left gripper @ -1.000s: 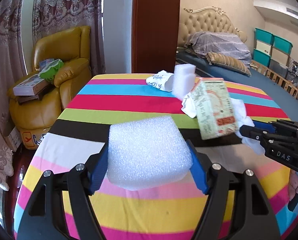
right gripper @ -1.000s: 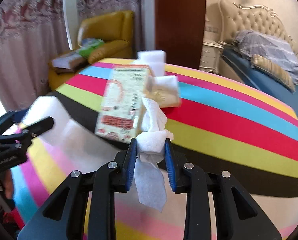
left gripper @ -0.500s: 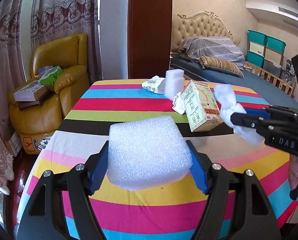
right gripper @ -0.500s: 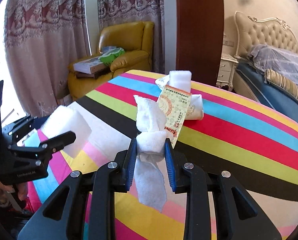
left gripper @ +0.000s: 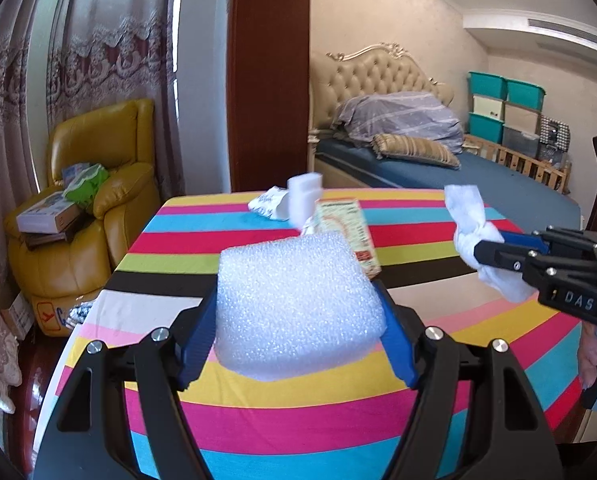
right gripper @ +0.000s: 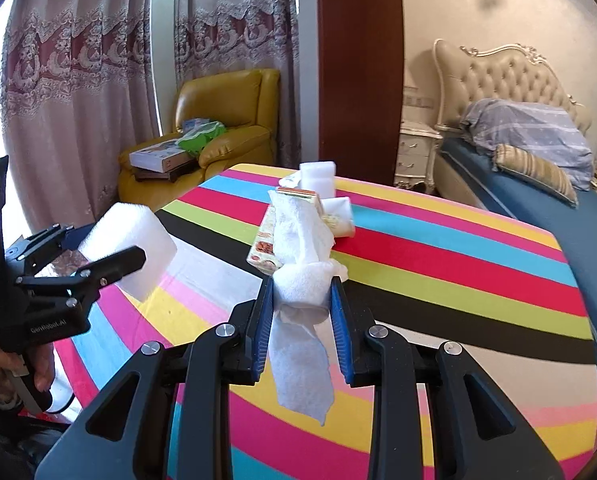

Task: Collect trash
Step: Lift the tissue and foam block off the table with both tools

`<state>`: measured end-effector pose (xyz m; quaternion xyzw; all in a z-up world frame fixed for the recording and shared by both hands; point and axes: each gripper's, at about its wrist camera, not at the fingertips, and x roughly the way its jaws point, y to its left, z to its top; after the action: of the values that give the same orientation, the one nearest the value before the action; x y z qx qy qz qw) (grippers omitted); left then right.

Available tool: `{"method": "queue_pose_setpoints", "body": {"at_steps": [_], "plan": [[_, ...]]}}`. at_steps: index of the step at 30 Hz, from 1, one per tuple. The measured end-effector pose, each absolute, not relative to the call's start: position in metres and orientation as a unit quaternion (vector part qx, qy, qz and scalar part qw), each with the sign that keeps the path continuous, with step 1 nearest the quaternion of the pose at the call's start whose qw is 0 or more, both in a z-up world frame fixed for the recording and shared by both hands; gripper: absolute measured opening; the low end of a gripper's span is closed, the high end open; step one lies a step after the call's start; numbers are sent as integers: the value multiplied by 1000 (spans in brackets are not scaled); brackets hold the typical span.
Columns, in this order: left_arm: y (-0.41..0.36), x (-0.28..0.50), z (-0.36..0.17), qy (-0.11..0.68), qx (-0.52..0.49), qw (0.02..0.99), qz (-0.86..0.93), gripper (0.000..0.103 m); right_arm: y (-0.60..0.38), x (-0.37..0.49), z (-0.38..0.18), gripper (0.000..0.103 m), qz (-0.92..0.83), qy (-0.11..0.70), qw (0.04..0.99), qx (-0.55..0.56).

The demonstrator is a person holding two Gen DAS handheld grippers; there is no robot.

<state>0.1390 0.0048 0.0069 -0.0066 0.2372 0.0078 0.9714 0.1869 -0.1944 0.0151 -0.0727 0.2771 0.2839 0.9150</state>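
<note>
left wrist view: the left gripper point(left gripper: 298, 320) clamps a white foam block point(left gripper: 294, 304) between its blue pads, lifted over the striped table point(left gripper: 258, 420). the right gripper point(right gripper: 302, 312) pinches a crumpled tissue point(right gripper: 302, 264). both loads look picked and in carry. a carton point(left gripper: 350, 228), a second foam piece point(left gripper: 304, 192) and a wrapper point(left gripper: 268, 202) remain at the far edge. next comes a bin, none visible.
</note>
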Motion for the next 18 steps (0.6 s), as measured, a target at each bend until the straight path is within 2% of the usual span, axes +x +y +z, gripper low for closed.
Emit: {"method": "queue_pose_setpoints", "body": {"at_steps": [9, 18], "plan": [[-42, 120, 26, 188, 7, 981, -36, 70, -230, 149, 23, 28, 241, 239, 938, -68], [-93, 127, 26, 189, 14, 978, -89, 70, -276, 129, 29, 28, 187, 216, 957, -57]]}}
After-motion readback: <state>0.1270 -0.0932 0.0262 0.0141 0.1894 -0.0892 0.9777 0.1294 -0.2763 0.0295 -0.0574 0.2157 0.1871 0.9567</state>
